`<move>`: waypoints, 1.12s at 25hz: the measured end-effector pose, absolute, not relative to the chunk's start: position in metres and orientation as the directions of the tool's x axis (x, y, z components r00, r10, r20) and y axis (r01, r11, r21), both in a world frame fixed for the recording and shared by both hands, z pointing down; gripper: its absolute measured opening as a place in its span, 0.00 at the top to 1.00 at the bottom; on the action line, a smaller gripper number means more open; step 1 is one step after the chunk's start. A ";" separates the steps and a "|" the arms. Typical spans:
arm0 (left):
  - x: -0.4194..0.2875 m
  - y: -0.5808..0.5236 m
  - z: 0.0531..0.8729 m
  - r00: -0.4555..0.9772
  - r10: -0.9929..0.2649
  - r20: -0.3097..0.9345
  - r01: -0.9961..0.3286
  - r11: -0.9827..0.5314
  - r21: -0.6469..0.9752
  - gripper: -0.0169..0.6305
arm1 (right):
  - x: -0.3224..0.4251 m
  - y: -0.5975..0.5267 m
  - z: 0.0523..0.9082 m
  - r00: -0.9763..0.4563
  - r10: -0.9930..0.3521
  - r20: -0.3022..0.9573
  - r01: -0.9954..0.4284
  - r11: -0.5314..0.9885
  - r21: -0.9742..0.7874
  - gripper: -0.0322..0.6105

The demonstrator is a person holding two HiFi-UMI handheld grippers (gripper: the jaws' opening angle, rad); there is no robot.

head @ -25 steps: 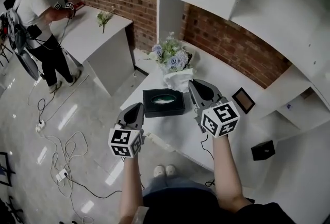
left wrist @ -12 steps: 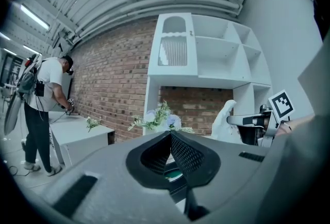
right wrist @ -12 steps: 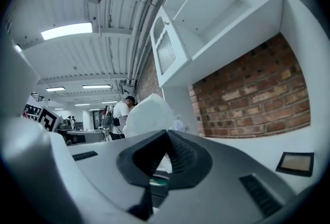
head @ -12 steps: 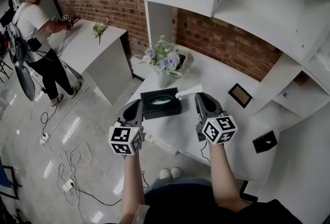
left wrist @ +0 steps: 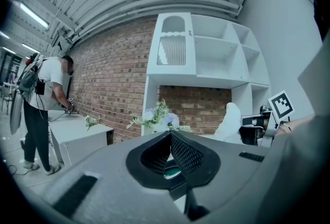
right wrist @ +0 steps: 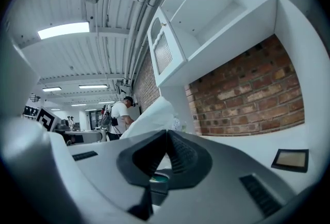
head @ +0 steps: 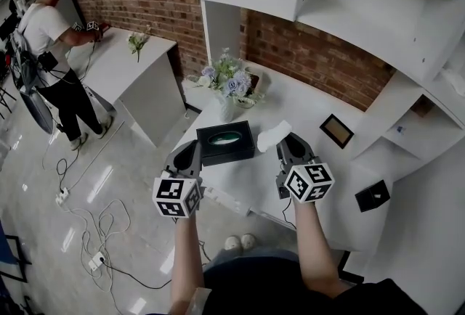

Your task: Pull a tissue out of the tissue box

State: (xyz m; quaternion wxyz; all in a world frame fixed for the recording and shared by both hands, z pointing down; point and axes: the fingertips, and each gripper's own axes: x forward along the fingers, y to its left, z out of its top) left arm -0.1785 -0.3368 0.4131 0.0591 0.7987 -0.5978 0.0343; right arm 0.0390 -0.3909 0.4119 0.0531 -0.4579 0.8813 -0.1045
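Two grippers over the white table (head: 312, 114): the right gripper (head: 284, 141) has its jaws pinched together on the white tissue (head: 272, 135). That tissue is fully out of the black tissue box (head: 227, 143), just right of it, sticking up past the jaw tips. The left gripper (head: 195, 152) has its jaws closed with nothing between them, at the box's near left corner; flowers (head: 229, 83) stand behind the box.

No words, numbers or brand names can be read. The only printed marks are black-and-white square code patterns on the cube (head: 176, 197) of the left gripper (head: 195, 149) and the cube (head: 310, 182) of the right gripper (head: 288, 141).
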 end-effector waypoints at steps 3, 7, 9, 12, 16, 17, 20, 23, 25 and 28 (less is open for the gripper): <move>-0.179 -0.337 0.414 0.282 -0.951 0.127 -0.959 -0.276 0.058 0.96 | 0.038 -0.391 0.415 -0.574 -0.819 0.017 -0.800 0.556 -0.225 0.95; -0.179 -0.337 0.415 0.286 -0.950 0.126 -0.958 -0.281 0.054 0.96 | 0.038 -0.391 0.417 -0.574 -0.818 0.028 -0.803 0.556 -0.214 0.95; -0.179 -0.337 0.416 0.287 -0.949 0.127 -0.958 -0.282 0.055 0.96 | 0.037 -0.392 0.418 -0.575 -0.818 0.031 -0.803 0.556 -0.214 0.95; -0.178 -0.338 0.416 0.288 -0.949 0.128 -0.957 -0.283 0.056 0.96 | 0.038 -0.393 0.419 -0.575 -0.818 0.033 -0.803 0.556 -0.214 0.95; -0.180 -0.340 0.420 0.287 -0.948 0.136 -0.958 -0.280 0.065 0.96 | 0.037 -0.394 0.420 -0.575 -0.817 0.037 -0.803 0.555 -0.217 0.95; -0.180 -0.340 0.420 0.288 -0.948 0.136 -0.957 -0.281 0.066 0.96 | 0.037 -0.394 0.421 -0.575 -0.817 0.038 -0.803 0.555 -0.217 0.95; -0.179 -0.342 0.418 0.292 -0.947 0.133 -0.956 -0.286 0.066 0.96 | 0.036 -0.395 0.421 -0.575 -0.817 0.040 -0.804 0.554 -0.217 0.95; -0.178 -0.342 0.418 0.294 -0.946 0.133 -0.955 -0.288 0.065 0.96 | 0.036 -0.395 0.422 -0.576 -0.816 0.044 -0.803 0.555 -0.218 0.95; -0.178 -0.343 0.419 0.295 -0.946 0.135 -0.955 -0.288 0.066 0.96 | 0.036 -0.395 0.423 -0.577 -0.815 0.046 -0.802 0.555 -0.219 0.95; -0.177 -0.345 0.420 0.296 -0.945 0.137 -0.955 -0.290 0.067 0.96 | 0.036 -0.397 0.425 -0.579 -0.814 0.049 -0.801 0.557 -0.222 0.95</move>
